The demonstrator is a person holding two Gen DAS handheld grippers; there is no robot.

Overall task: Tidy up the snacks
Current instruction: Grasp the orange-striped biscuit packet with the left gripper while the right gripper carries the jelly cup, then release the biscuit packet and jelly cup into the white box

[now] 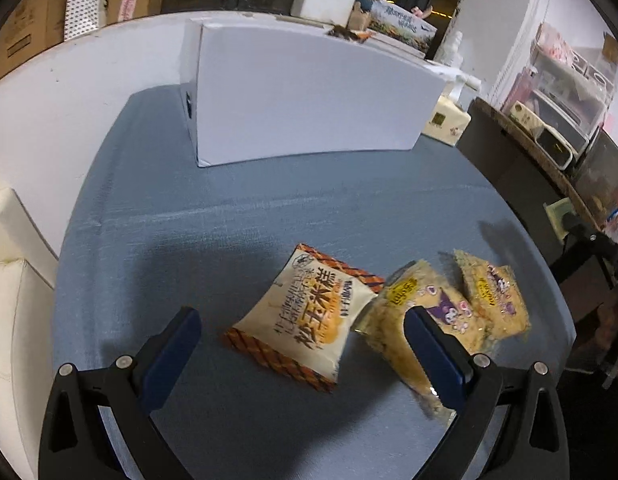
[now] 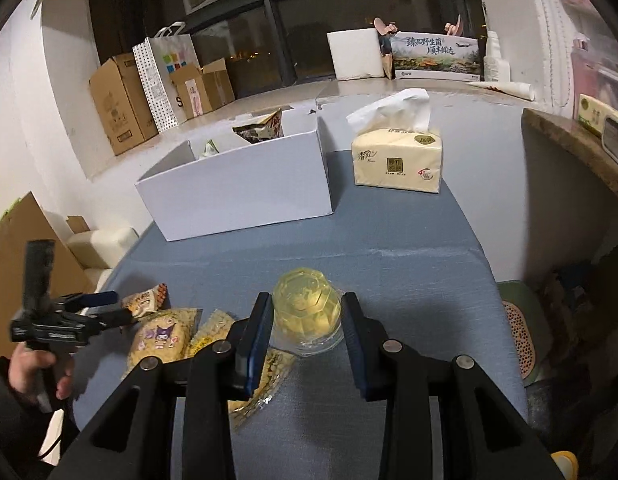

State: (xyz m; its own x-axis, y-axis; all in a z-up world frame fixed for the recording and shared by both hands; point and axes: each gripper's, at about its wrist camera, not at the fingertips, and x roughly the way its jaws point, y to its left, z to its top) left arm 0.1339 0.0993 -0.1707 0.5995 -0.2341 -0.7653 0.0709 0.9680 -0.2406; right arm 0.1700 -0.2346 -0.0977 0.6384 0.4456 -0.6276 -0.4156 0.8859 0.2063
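Observation:
My right gripper [image 2: 307, 320] is shut on a clear yellow jelly cup [image 2: 307, 312], held a little above the blue tablecloth [image 2: 409, 280]. My left gripper [image 1: 303, 334] stands open over a cream and orange snack packet [image 1: 305, 316] that lies flat between its fingers without touching them. Two yellow cartoon-printed packets [image 1: 461, 312] lie just right of it, one partly behind the right finger. In the right wrist view the left gripper [image 2: 109, 308] hovers at the left over those packets [image 2: 161, 338]. The white box [image 2: 237, 192] stands behind, with a few packets inside.
A tissue pack [image 2: 397, 164] stands right of the white box. Cardboard boxes [image 2: 121, 100] and a dotted bag line the white ledge behind. A dark wooden counter edge [image 1: 521, 152] runs along the right. A cream seat [image 1: 13, 264] sits left of the table.

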